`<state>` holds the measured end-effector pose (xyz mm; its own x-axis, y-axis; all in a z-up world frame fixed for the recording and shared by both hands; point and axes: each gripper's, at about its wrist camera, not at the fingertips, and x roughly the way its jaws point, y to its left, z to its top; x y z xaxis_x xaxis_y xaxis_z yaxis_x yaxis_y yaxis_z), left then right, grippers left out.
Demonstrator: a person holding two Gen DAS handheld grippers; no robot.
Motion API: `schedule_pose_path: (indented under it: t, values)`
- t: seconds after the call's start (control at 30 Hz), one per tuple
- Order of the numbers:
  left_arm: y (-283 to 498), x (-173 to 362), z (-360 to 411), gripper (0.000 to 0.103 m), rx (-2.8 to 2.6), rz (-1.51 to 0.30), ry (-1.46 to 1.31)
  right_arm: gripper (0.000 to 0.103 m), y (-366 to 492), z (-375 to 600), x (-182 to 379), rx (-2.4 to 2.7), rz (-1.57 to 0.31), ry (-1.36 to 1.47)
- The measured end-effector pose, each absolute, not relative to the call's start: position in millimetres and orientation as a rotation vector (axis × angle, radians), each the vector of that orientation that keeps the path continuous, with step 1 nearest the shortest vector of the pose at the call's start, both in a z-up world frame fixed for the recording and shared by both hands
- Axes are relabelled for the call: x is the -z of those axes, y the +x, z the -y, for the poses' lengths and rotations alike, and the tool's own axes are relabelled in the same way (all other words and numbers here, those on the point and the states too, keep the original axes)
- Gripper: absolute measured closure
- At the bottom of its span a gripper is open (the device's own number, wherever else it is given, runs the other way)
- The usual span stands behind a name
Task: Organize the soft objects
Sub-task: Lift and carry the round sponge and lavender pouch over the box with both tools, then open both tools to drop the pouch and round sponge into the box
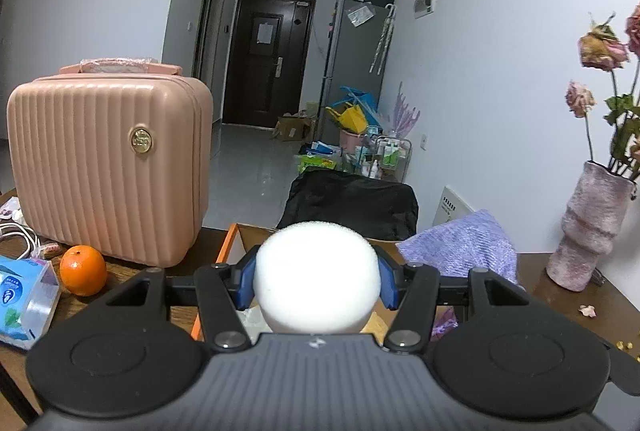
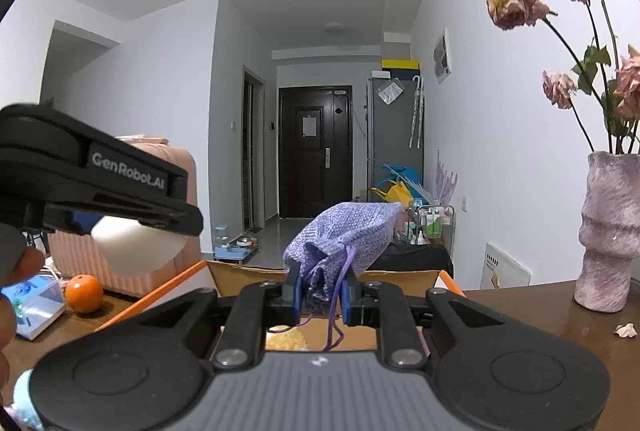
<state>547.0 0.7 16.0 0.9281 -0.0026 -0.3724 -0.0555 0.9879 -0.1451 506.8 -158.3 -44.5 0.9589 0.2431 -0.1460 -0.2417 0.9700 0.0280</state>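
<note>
Two claws carry soft objects above an open cardboard box (image 1: 236, 239) with an orange rim, which stands on the dark wooden bench (image 1: 560, 295). Left to right: the left claw (image 1: 316, 271) is clamped on a white foam ball (image 1: 316, 275), its blue pads pressed into the ball's flanks, with the ball held over the near part of the box; the right claw (image 2: 320, 295) is drawn together on the gathered neck of a purple drawstring pouch (image 2: 344, 231), whose body stands up above the jaws while its cords dangle toward the box floor. The step in hand appears to be depositing both items in the box. To do it well, each claw should probably be lowered inside the rim before letting go, since the ball is likely to roll or bounce out if dropped from height, and the pouch cords could snag on a pad. A yellowish item, too hidden to identify, already lies in the box. Around the box: a tissue pack (image 1: 24, 295), an orange (image 1: 83, 270) and a pink case (image 1: 108, 167) on the left, just beside the rim; a vase of dried roses (image 2: 608, 231) on the right, near enough that a wide swing of the right claw could tip it.
</note>
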Motion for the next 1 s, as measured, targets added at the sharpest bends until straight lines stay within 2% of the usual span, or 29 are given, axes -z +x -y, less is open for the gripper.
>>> schedule_pose_path:
  t: [0.87,1.0]
  values:
    - [597,8,4,0.046,-0.083,-0.465,-0.127,0.086,559,162,52,-0.233,-0.247,0.029]
    - [597,8,6,0.042,-0.084,-0.472,-0.122,0.085,560,161,53,-0.232,-0.255,0.023]
